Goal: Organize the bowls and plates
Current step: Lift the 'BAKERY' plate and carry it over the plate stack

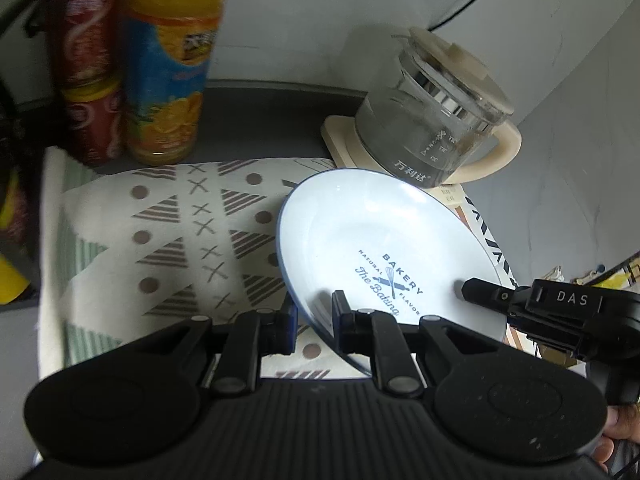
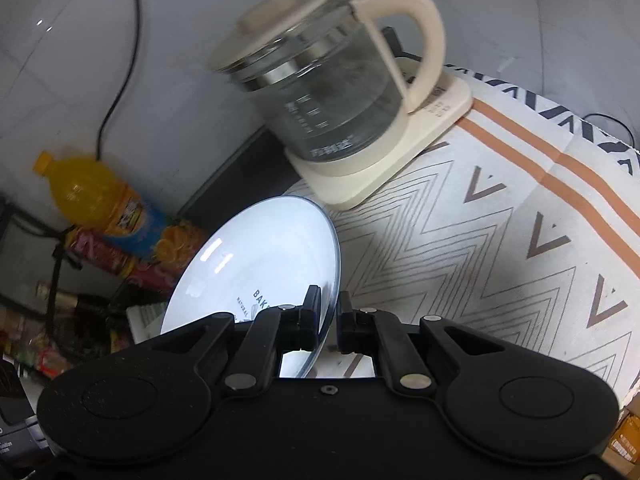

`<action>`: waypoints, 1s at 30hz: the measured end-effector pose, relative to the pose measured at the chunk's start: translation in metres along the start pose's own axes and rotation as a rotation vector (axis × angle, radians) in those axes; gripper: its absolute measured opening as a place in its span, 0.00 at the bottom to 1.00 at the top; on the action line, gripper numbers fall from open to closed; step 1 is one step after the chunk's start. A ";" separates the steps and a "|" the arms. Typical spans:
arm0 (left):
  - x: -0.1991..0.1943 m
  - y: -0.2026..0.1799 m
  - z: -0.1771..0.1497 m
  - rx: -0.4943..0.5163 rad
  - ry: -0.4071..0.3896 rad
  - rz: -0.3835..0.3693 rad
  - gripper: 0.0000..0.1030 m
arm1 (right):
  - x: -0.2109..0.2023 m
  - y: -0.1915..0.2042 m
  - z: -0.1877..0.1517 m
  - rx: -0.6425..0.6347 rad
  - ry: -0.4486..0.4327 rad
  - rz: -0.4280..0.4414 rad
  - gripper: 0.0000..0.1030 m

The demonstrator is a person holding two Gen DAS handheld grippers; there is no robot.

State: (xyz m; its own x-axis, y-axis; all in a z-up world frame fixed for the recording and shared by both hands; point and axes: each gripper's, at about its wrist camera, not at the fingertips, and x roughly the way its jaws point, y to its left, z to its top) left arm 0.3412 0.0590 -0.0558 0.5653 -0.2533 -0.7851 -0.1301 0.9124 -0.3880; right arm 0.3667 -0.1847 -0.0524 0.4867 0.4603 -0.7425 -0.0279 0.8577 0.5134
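The tabletop is covered by a white cloth with grey triangles, crosses and dots (image 1: 168, 232), and it lies below and ahead of both pairs of jaws. On its far right corner, well beyond the jaws, stands a glass electric kettle with a cream lid and handle (image 1: 436, 120) on its cream base. To the far left are an orange juice bottle with a blue label (image 1: 168, 80) and a red snack can (image 1: 92, 80).

The task's thing is the round white plate with a dark blue rim and a "Bakery" print (image 1: 380, 240). It is tilted and appears to be off the cloth, and it lies directly between the two grippers. The left gripper (image 1: 314, 322) has its jaws pinching the near rim of the plate, one finger above and one under. The right gripper (image 2: 329, 322) pinches the opposite rim in the same manner (in the left view its black finger sits on the plate's right edge).

So both hands are equally near, one on each side. In my judgement, the coming move depends on keeping the plate balanced between the two grips while it is carried to its place.
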 end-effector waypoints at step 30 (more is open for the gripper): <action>-0.105 0.041 -0.098 -0.166 -0.122 0.158 0.15 | -0.029 0.043 -0.083 -0.191 0.099 0.151 0.09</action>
State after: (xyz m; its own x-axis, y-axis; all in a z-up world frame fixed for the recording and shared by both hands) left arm 0.1966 0.0919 -0.0368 0.6199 -0.0624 -0.7822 -0.3508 0.8696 -0.3474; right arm 0.2795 -0.1421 -0.0448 0.3772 0.5986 -0.7066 -0.2624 0.8008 0.5383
